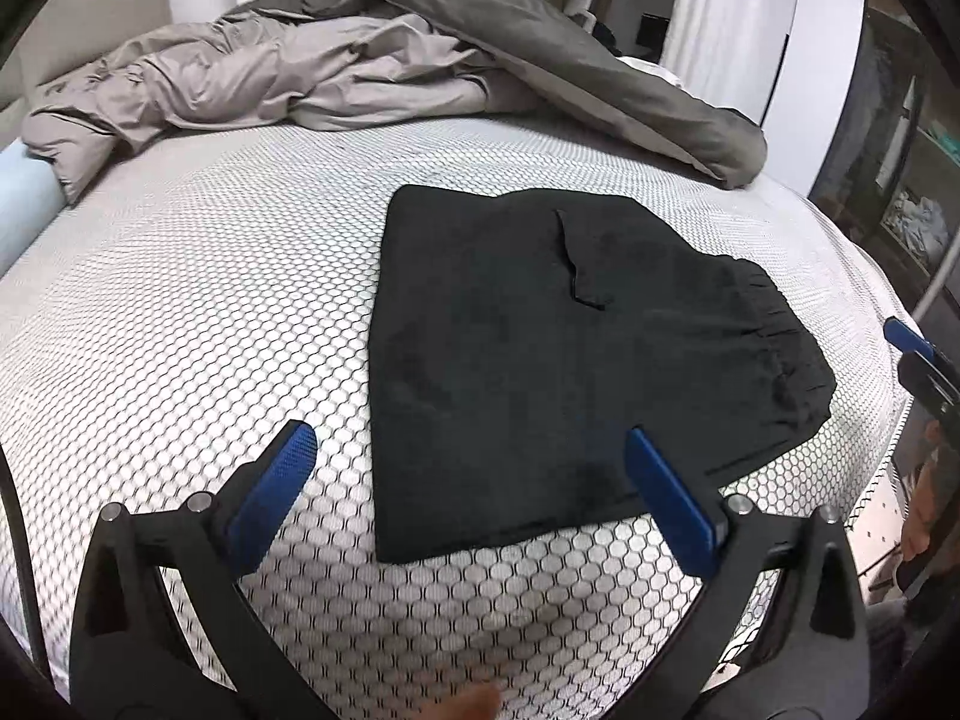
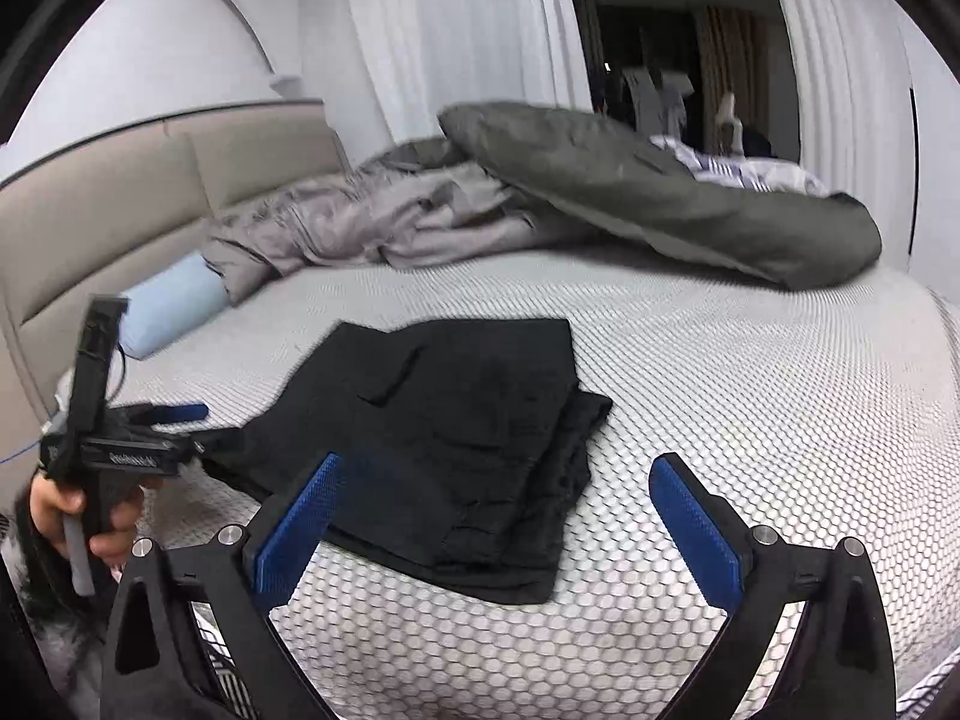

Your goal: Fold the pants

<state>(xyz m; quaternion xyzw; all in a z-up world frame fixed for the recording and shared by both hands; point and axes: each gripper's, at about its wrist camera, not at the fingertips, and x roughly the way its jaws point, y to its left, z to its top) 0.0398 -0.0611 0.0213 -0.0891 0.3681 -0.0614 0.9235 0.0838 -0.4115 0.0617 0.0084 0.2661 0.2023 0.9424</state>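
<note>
Folded black fabric pants [image 1: 558, 360] lie on a honeycomb-patterned mattress [image 1: 210, 300]. Left gripper [image 1: 468, 450] and right gripper [image 2: 492, 474] hover angled downward, jaws spread wide, empty.

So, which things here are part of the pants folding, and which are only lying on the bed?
Part of the job:
- black pants, folded flat
- left gripper, open
- right gripper, open

Only lying about:
- grey duvet
- light blue pillow
- striped cloth

pants [image 1: 540, 348] on mattress [image 1: 210, 300], duvet [image 1: 420, 60] behind
</note>
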